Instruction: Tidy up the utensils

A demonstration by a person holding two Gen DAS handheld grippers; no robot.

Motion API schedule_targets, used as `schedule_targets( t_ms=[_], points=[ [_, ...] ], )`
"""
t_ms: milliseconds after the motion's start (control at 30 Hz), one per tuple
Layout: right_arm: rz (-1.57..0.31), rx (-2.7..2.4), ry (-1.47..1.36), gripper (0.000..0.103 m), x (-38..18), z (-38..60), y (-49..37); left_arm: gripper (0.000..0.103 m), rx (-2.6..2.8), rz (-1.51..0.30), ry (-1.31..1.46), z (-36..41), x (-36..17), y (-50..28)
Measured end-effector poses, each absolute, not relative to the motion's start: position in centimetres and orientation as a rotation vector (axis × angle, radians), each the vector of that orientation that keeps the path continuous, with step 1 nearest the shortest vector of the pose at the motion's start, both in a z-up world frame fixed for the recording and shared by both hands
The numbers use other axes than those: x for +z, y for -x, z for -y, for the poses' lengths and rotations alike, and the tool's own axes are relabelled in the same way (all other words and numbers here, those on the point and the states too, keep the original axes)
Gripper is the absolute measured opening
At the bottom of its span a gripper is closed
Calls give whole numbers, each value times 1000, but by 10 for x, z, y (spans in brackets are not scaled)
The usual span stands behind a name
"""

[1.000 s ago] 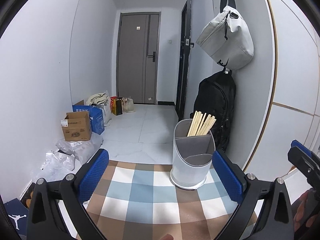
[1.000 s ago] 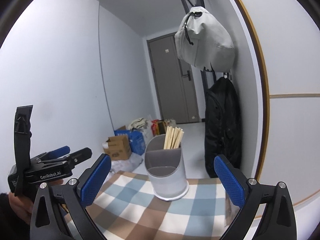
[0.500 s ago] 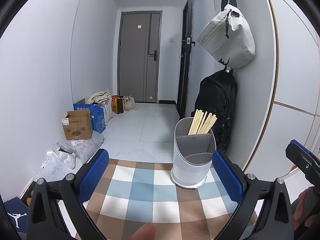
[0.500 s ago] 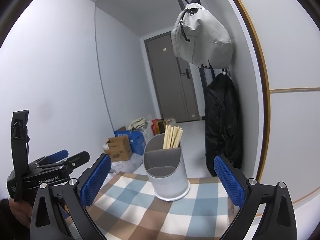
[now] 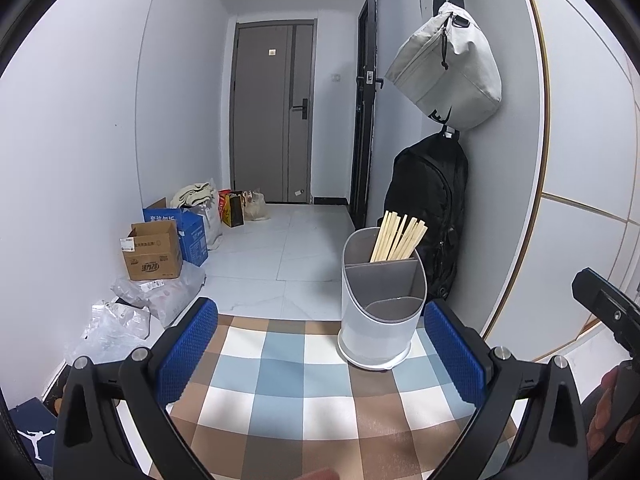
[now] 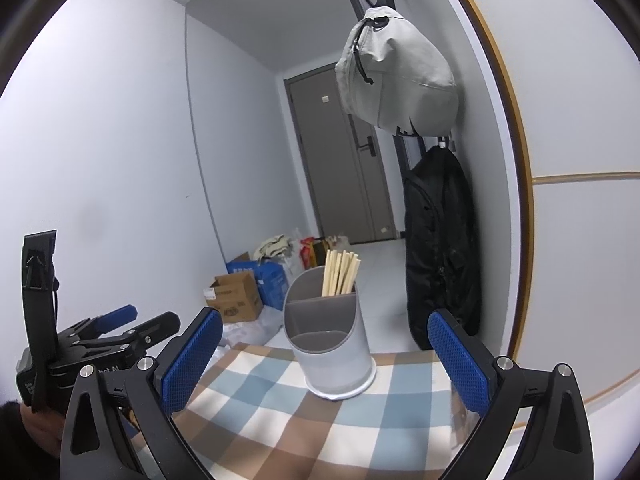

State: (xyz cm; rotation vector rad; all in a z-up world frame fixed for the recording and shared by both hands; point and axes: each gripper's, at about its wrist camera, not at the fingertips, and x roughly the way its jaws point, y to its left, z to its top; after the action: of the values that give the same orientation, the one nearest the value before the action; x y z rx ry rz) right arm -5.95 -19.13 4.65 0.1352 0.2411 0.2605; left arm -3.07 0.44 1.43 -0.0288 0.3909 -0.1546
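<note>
Here: holder upright on checked cloth, near far edge. Chopsticks bunched in rear compartment, leaning right; 2 front compartments bare. Left gripper spread wide, holding nothing. Right gripper likewise spread, holding nothing, holder between its fingers.

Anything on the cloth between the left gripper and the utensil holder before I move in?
No. In the left wrist view only bare checkered tablecloth lies between the open left gripper and the utensil holder. The right wrist view shows the same.
</note>
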Motion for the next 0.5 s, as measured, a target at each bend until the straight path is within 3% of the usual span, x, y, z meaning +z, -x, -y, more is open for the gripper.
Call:
schedule_targets(
  t_ms=[500],
  points=[
    [-250,241,-124,103,46,194,59,100,-162,-377,19,-2,15,35]
  ],
)
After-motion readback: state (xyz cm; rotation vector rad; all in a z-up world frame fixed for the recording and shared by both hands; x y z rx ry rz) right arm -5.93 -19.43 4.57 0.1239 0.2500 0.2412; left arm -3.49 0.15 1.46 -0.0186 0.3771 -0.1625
